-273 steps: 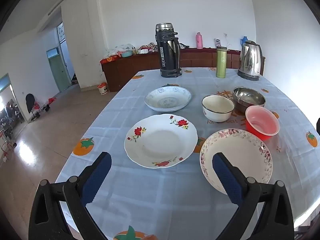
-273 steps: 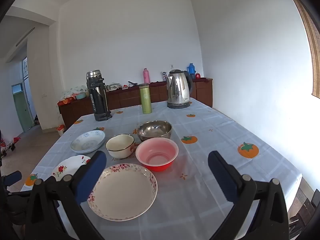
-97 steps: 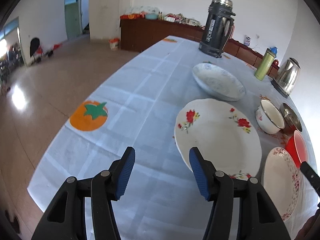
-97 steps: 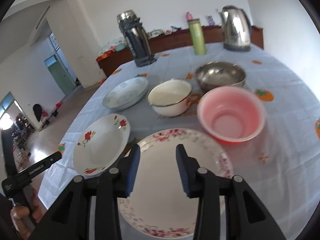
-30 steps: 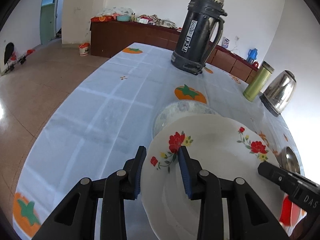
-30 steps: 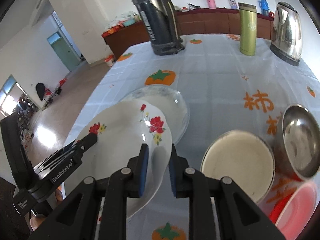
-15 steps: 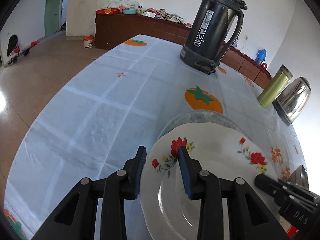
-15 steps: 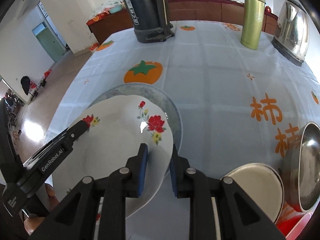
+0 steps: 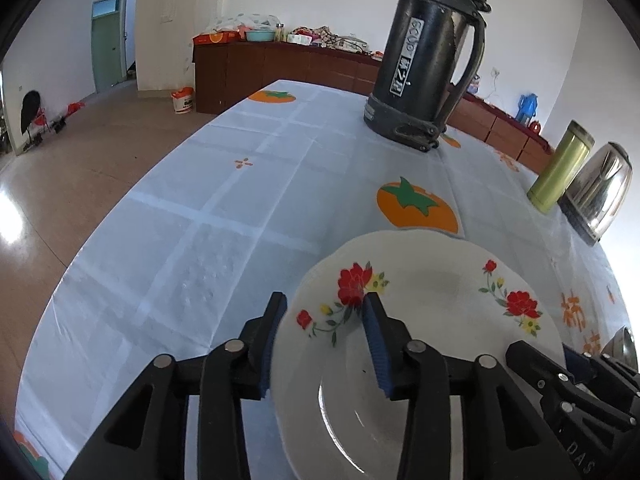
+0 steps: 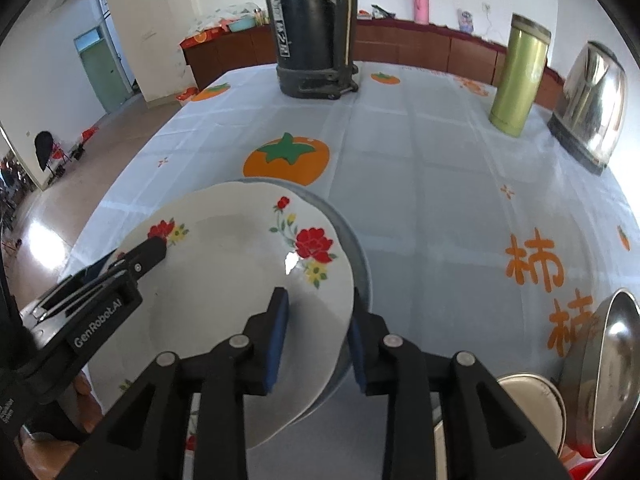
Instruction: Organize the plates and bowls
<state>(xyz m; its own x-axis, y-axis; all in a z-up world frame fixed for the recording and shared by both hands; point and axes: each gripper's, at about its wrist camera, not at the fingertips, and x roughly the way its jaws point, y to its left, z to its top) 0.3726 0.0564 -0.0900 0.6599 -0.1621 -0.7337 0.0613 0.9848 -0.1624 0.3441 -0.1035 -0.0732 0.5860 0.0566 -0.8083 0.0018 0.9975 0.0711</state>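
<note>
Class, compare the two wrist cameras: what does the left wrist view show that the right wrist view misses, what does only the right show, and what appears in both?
Only the left wrist view shows the blue item on the far sideboard.

Only the right wrist view shows the pink bottle, the cream bowl beside the steel bowl's inside, and the blue-grey plate edging out beneath the flowered one.

Both show the rose-patterned plate, with the left tool and the right tool each straddling its rim, the dark thermos, the green flask and the steel kettle.
</note>
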